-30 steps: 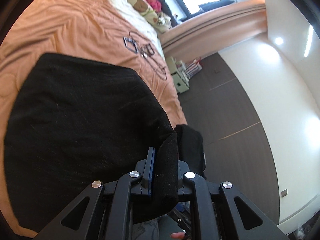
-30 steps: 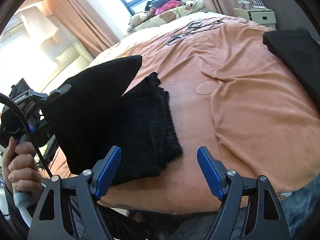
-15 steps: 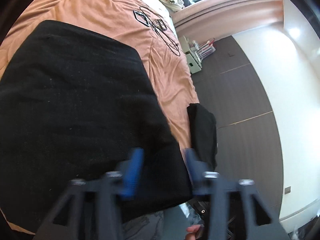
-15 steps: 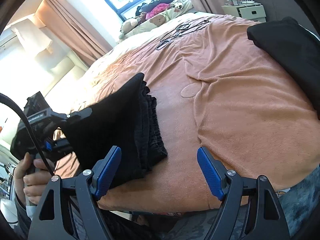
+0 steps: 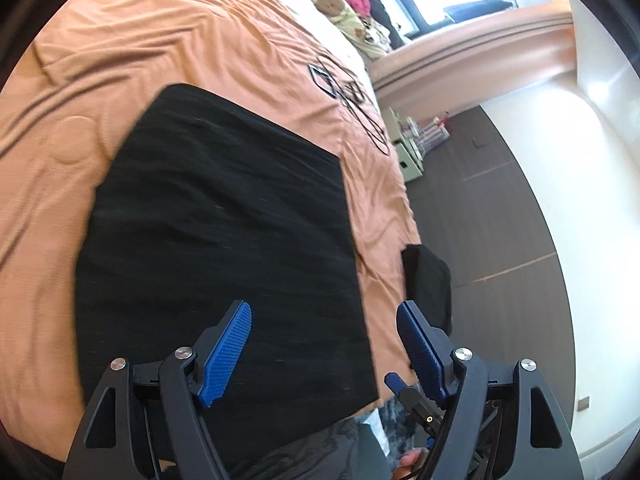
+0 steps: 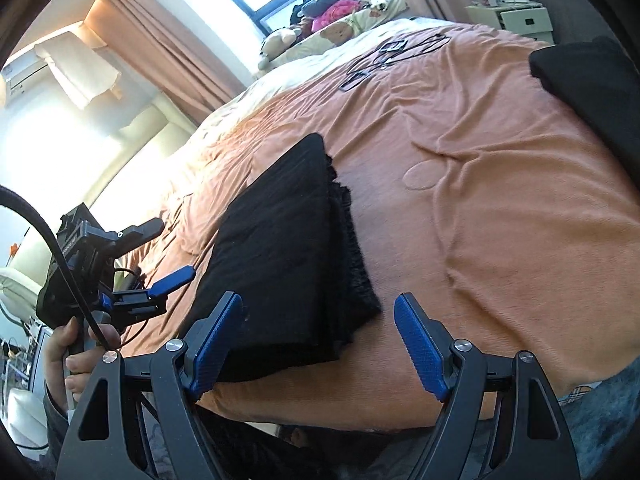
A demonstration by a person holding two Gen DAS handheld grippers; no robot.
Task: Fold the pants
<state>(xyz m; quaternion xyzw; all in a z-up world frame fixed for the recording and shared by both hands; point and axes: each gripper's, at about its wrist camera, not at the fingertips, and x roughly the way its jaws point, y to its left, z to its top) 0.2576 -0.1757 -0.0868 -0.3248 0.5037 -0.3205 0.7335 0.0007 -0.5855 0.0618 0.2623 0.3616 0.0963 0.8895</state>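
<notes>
1. Biggest thing in the room: a bed with an orange blanket (image 6: 500,208), pretty rumpled, with a cream section up toward the window end.
2. The folded black pants (image 5: 224,240) lie flat on the blanket near the bed's near edge. In the right wrist view (image 6: 296,256) you can see the layers stacked, with a ruffled waistband edge peeking out along one side.
3. A second dark folded garment (image 6: 592,92) sits well apart from the pants, at the other side edge of the bed.
4. The left gripper (image 5: 324,344) hangs over the near corner of the pants. Its jaws are opening, blue pads spread wide, fabric below and between them but neither pad presses on it. From the other camera you can see a hand (image 6: 76,356) holding its handle.
5. The right gripper (image 6: 318,340) has its jaws wide apart too, nothing in them, pointing at the near end of the pants.
6. Stuffed bears (image 6: 332,32) are piled by the window.
7. Small stuff: black cables (image 5: 360,108) on the blanket's far part.
</notes>
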